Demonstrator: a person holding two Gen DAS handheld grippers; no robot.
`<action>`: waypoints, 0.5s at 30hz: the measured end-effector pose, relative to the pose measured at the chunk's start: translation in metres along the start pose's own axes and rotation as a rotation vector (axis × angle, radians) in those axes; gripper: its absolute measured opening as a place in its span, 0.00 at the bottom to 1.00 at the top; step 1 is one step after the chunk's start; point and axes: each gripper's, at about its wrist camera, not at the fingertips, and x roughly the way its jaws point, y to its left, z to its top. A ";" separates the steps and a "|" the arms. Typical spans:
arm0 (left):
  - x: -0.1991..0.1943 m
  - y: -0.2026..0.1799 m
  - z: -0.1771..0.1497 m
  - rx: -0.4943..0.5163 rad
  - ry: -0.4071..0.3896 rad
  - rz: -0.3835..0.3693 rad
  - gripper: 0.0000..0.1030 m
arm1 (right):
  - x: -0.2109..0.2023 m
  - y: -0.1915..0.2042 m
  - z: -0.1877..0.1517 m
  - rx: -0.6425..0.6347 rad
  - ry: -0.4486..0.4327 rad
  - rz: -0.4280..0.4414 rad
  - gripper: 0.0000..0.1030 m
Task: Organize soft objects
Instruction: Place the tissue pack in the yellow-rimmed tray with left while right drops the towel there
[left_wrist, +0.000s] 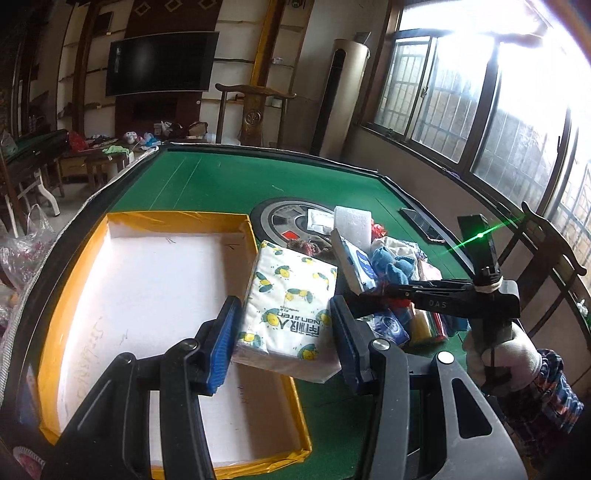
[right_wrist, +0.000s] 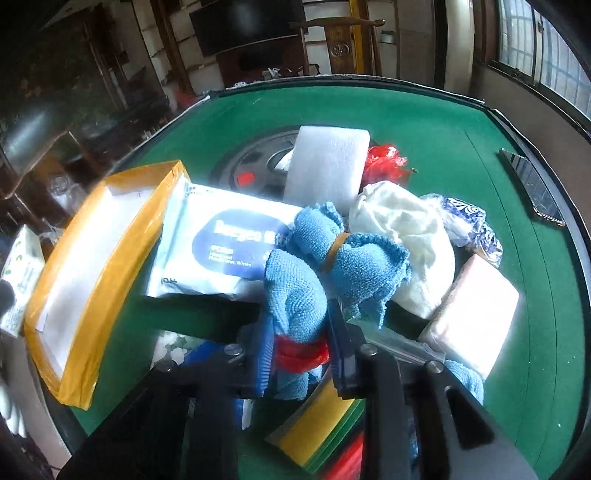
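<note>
My left gripper has its blue-padded fingers about half open and pressed on both sides of a soft white tissue pack printed with yellow lemons. The pack is clamped by its near end and juts forward past the fingertips, tilted. Beneath and to the left of those fingers lies the shallow white tray with yellow-taped walls, and the pack hangs over its right wall. Under everything is the green felt table.

My right gripper has its jaws drawn in narrow on a bunched blue microfibre cloth tied with a yellow rubber band; the cloth bulges up between the pads, and a scrap of red plastic sits between them lower down. Just ahead and left of these fingers lies a white wet-wipes pack with a dark blue label, leaning against the tray. Straight beyond the cloth stands a white foam block. To the right of the fingertips I see a crumpled white cloth and a pale pink wrapped block. Below the fingers sits a yellow and green flat pad.

A gloved hand grips the right tool's handle.
</note>
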 end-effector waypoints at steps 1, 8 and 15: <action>-0.001 0.005 0.001 -0.004 -0.002 0.003 0.46 | -0.010 0.000 -0.002 0.003 -0.020 -0.001 0.23; 0.018 0.036 0.024 -0.038 0.038 0.025 0.46 | -0.077 0.038 0.027 -0.035 -0.140 0.116 0.23; 0.088 0.089 0.055 -0.228 0.125 0.002 0.46 | 0.010 0.126 0.084 0.009 0.008 0.373 0.23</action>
